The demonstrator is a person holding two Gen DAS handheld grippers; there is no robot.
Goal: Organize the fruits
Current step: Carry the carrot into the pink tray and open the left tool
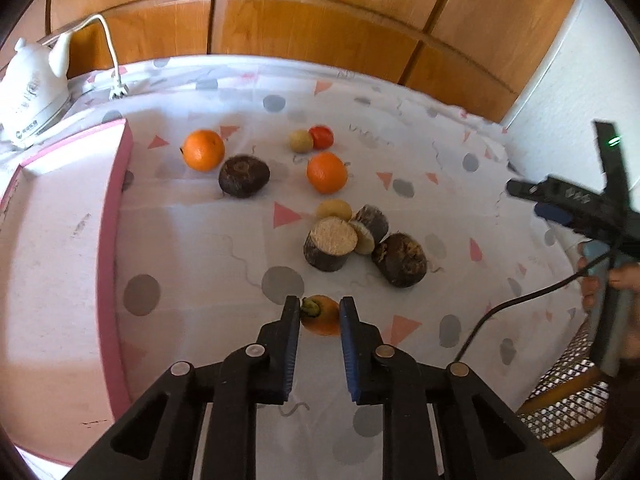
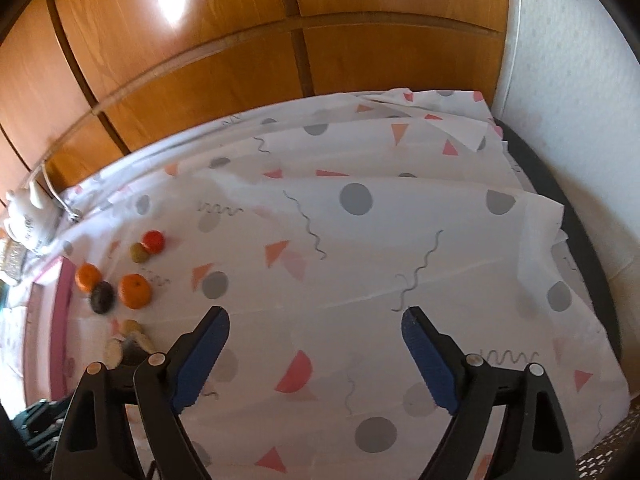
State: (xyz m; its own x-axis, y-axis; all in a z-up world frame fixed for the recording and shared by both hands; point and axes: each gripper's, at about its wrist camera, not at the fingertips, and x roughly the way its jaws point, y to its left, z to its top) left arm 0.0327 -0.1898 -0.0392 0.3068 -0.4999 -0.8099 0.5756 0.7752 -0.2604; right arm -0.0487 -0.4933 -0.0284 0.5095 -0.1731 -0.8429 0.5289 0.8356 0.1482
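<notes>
My left gripper (image 1: 319, 307) is shut on a small orange fruit with a green stem end (image 1: 322, 316), just above the patterned tablecloth. Beyond it lie two oranges (image 1: 203, 150) (image 1: 327, 172), a red fruit (image 1: 321, 136), two small yellowish fruits (image 1: 301, 141) (image 1: 334, 210), and several dark brown root pieces (image 1: 330, 244) (image 1: 243, 176). A pink-rimmed tray (image 1: 114, 216) sits at the left. My right gripper (image 2: 316, 316) is open and empty over bare cloth; the fruits (image 2: 135, 290) lie to its far left. It also shows in the left wrist view (image 1: 532, 200).
A white kettle (image 1: 30, 92) with a cord and plug stands at the back left. Wooden cabinet doors (image 1: 320, 20) run behind the table. A white wall (image 2: 580, 120) is at the right. A woven chair seat (image 1: 568, 404) sits at the near right.
</notes>
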